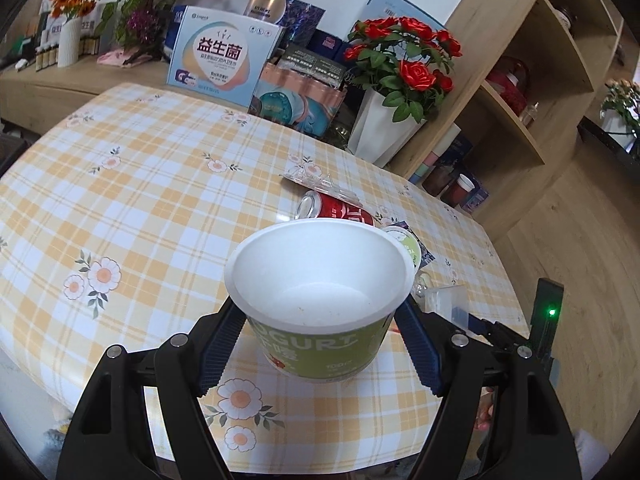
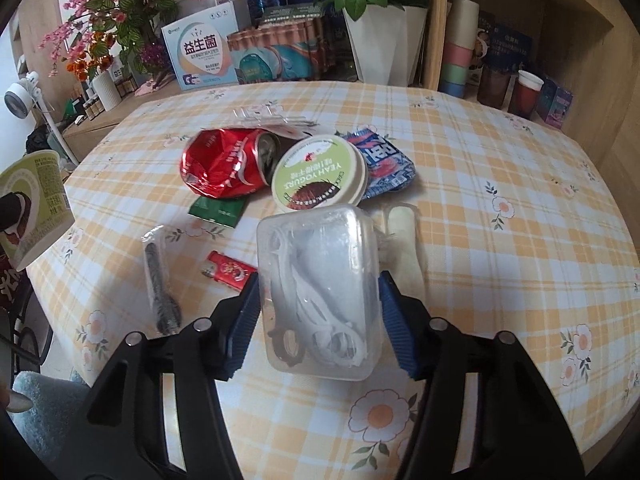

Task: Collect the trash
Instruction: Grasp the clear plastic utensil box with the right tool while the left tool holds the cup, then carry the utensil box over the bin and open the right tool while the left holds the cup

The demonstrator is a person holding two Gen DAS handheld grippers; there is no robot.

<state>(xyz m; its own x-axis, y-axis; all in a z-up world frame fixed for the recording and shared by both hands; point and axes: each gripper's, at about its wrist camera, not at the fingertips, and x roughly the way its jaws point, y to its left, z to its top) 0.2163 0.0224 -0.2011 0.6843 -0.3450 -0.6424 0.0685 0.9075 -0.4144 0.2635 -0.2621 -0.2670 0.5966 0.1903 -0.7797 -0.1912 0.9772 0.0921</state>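
My left gripper point(image 1: 320, 336) is shut on a green yogurt cup point(image 1: 320, 280), held upright and empty above the checked table point(image 1: 160, 200); the same cup point(image 2: 36, 208) shows at the left edge of the right wrist view. My right gripper point(image 2: 320, 320) is shut on a clear plastic box point(image 2: 320, 288) of white floss picks, both blue pads against its sides. Beyond the box lie a crushed red can point(image 2: 228, 164), a yogurt lid point(image 2: 320, 176), a blue wrapper point(image 2: 384, 164), a green sachet point(image 2: 218, 212), a red lighter point(image 2: 230, 270) and a wrapped black spoon point(image 2: 160, 280).
Boxes point(image 1: 224, 56), flower pots point(image 1: 384, 128) and a wooden shelf point(image 1: 520, 120) line the table's far side. A clear plastic pack point(image 1: 316, 182) lies behind the can point(image 1: 340, 210). A clear loose piece point(image 2: 400, 224) sits right of the box. Wooden floor lies beyond the table's right edge.
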